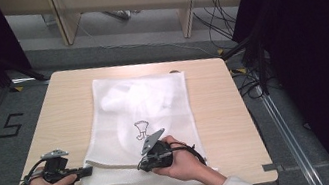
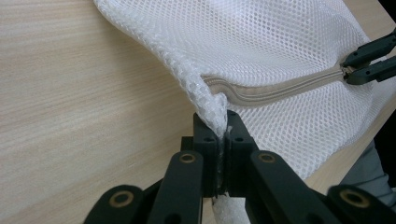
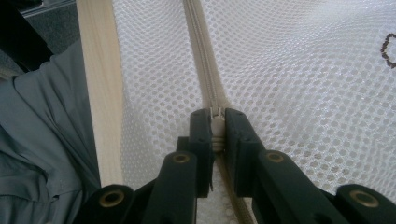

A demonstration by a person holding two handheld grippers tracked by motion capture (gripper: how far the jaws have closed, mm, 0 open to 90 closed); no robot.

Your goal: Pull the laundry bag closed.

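1. Mesh bag (image 1: 144, 121): a white zippered mesh bag lying flat on the wooden table (image 1: 217, 114), its near edge at my side of the table, between my two hands.
2. Zipper (image 2: 280, 91): a beige zipper runs along the bag's near edge; in the left gripper view it curves from my jaws across to the other gripper.
3. Left gripper (image 2: 219, 126): my jaws are pressed together on the bag's corner, the mesh bunched between the pads. In the high view this gripper (image 1: 84, 171) sits at the bag's near left corner.
4. Right gripper (image 3: 217, 121): my jaws are clamped narrowly on a small metal piece on the zipper line, probably the slider; too little of it shows to be sure. In the high view this gripper (image 1: 143, 165) is partway along the near edge.
5. Markings: a small dark outline drawing (image 1: 142, 129) is on the bag; it carries no letters I can read. A "5" (image 1: 11, 125) is marked on the floor left of the table.
6. Hard to make out: something pale lies inside the bag (image 1: 127, 96), blurred by the mesh. My forearms are cut off by the lower frame.
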